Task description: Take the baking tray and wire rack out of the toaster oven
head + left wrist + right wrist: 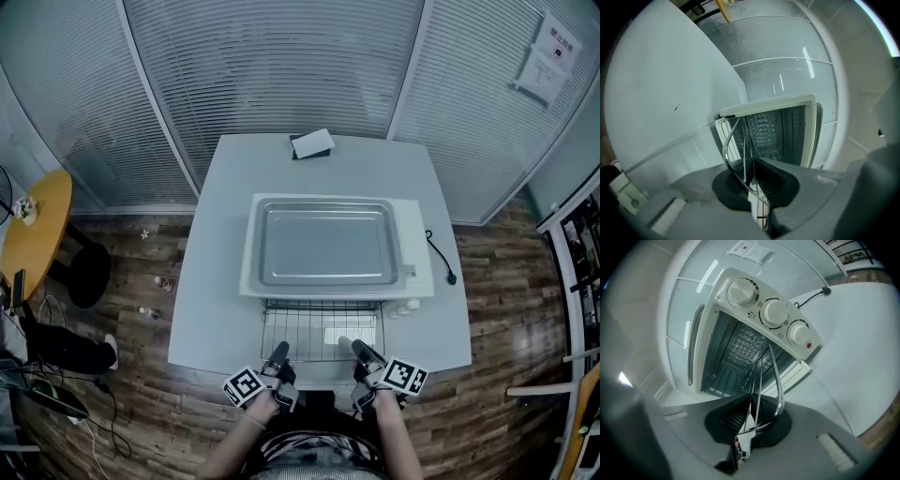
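Left gripper [280, 349], right gripper [347, 344] clamp shiny wire rack [300, 323]; flat metal tray [325, 246] atop oven [418, 255].

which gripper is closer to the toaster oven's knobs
Right. The right gripper, shut on the wire rack at its front edge, is close to the knobs; the left gripper holds the rack's other end, farther from them.
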Available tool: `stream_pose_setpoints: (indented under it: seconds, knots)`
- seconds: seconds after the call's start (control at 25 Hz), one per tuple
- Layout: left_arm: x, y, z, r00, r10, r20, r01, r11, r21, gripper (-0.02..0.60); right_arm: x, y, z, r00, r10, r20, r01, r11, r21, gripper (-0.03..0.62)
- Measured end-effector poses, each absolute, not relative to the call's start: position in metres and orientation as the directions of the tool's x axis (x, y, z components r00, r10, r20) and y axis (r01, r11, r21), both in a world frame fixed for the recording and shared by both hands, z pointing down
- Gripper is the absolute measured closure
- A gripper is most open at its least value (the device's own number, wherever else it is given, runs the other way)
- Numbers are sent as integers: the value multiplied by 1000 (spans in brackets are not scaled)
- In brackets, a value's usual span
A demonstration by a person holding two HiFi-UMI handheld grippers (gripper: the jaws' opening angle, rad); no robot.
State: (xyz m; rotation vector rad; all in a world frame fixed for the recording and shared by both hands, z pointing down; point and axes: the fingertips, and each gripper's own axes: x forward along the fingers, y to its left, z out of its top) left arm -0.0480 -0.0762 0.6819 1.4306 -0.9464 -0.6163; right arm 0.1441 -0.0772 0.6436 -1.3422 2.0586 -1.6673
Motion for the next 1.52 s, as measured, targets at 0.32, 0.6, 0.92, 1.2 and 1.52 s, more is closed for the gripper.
stream_pose_setpoints:
  seconds: [0.32, 0.6, 0.92, 1.2, 1.52]
  knots:
    - [-48, -53, 670, 545, -823, 163, -181, 74, 981, 575, 144, -53, 634, -559, -739, 376, -536, -24, -844, 586]
    - [-51, -35, 646, 585, -803, 118, -205, -6, 979, 575, 143, -26, 618, -549, -767, 332, -495, -22, -868, 588]
    - [-59, -15, 614, 604, -794, 76, -211, -67, 975, 574, 132, 0, 588, -537, -796, 280, -486, 21, -874, 589]
    - [-67, 14, 583, 611, -789, 60, -250, -121, 961, 573, 121, 22, 552, -574, -802, 163, -452, 144, -880, 588]
    - [-78, 22, 542, 606, -794, -47, -235, -236, 943, 573, 115, 32, 527, -576, -810, 112, -446, 196, -873, 588]
